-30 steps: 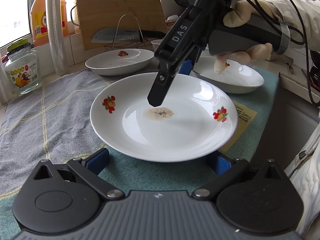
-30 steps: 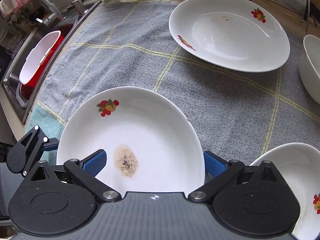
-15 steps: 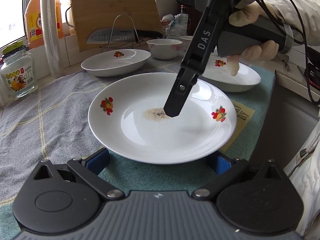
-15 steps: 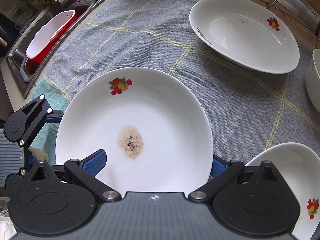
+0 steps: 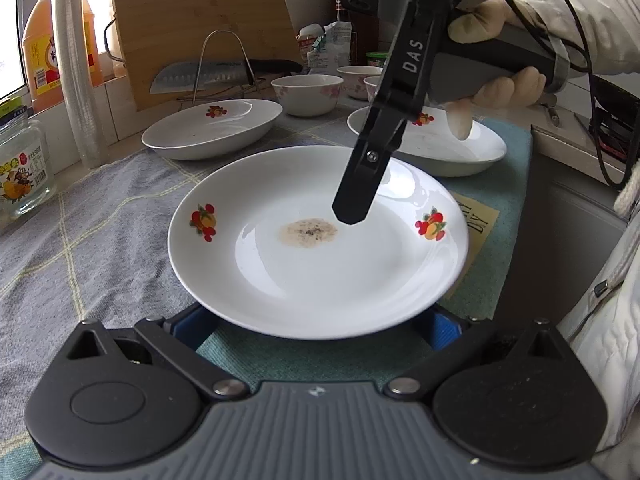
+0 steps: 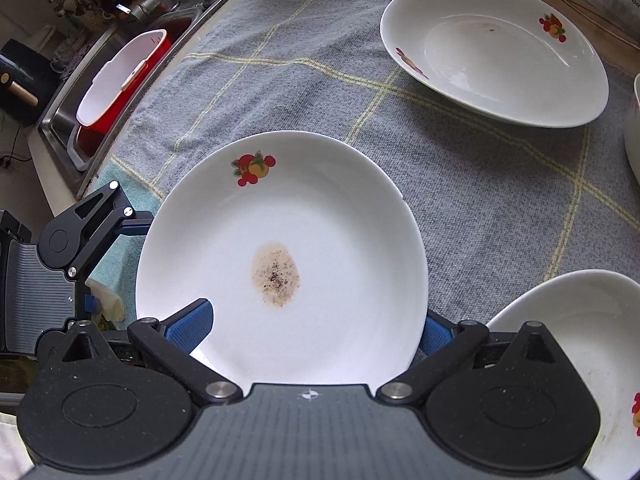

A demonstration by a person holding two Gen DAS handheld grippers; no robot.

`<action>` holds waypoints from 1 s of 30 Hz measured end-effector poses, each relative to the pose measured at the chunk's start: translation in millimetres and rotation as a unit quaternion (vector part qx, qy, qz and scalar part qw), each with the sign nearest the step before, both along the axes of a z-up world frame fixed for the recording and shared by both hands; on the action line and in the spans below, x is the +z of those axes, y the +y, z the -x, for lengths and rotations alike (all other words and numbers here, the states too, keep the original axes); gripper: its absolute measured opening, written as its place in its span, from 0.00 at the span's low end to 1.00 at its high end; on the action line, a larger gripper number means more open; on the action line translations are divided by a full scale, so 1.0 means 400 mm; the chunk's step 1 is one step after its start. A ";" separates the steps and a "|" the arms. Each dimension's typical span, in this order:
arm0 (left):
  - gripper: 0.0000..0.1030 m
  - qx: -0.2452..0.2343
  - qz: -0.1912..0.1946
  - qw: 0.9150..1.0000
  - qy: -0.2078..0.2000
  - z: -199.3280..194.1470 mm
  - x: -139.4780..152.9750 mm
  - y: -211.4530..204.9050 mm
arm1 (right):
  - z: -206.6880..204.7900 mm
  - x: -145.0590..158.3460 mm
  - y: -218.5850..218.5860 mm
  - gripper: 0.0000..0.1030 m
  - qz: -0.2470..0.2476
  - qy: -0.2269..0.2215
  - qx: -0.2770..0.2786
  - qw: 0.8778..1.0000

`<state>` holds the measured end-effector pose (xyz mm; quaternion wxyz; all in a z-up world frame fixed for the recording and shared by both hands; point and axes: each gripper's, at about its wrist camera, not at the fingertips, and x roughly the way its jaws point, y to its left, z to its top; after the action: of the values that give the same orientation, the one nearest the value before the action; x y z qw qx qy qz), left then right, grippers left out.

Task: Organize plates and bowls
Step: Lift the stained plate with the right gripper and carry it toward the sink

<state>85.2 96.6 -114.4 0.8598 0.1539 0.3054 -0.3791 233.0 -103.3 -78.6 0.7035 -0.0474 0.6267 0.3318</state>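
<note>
**White plate sits between two sets of tongs**

White and shiny, the near plate [image 5: 316, 248] rests on the teal mat [image 5: 480, 256] at the front edge of the counter. It has a brown speckled stain [image 5: 308, 232] in its middle and a fruit picture on each side.

The left gripper [image 5: 316, 326] is low and right at the plate's near rim. Its two blue pads are spread wide, one on each side of the rim, and they hold nothing. From these tongs the plate lies straight ahead, just past the pads.

The right gripper [image 6: 312, 326] comes in from the other side and from above, tipped down toward the plate. Its pads are spread wide too, and nothing is in them. In the left wrist view one black finger hangs over the plate near the stain. I cannot tell if it touches the plate.

The plate is round, so it has no long side. Either tongs could take it by the rim. The left gripper looks nearer to a grab, because the rim is already level with its pads. The right one, I think, would have to slide back to the rim first.

Two more plates wait on the grey cloth [image 6: 480, 184]: the far plate [image 5: 212, 128] to the left and the right plate [image 5: 436, 144] behind the right tongs. Small bowls [image 5: 306, 94] stand farther back. My guess is the near plate goes onto one of those plates next.
</note>
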 end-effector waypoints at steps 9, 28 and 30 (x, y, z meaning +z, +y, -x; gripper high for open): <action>0.99 -0.009 0.003 1.000 0.008 -0.008 0.001 0.004 | -0.001 0.004 -0.007 1.00 -0.008 0.001 -0.007 1.000; 0.99 -0.001 -0.011 1.000 0.019 -0.016 0.013 0.001 | 0.008 0.033 0.002 1.00 -0.011 -0.018 0.000 1.000; 0.99 0.002 -0.011 1.000 0.016 -0.014 0.020 0.004 | 0.006 0.038 0.005 1.00 -0.013 -0.020 0.001 1.000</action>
<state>91.0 98.2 -106.5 0.8540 0.1568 0.3237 -0.3759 230.7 -101.1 -63.4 0.7159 -0.0453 0.6083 0.3397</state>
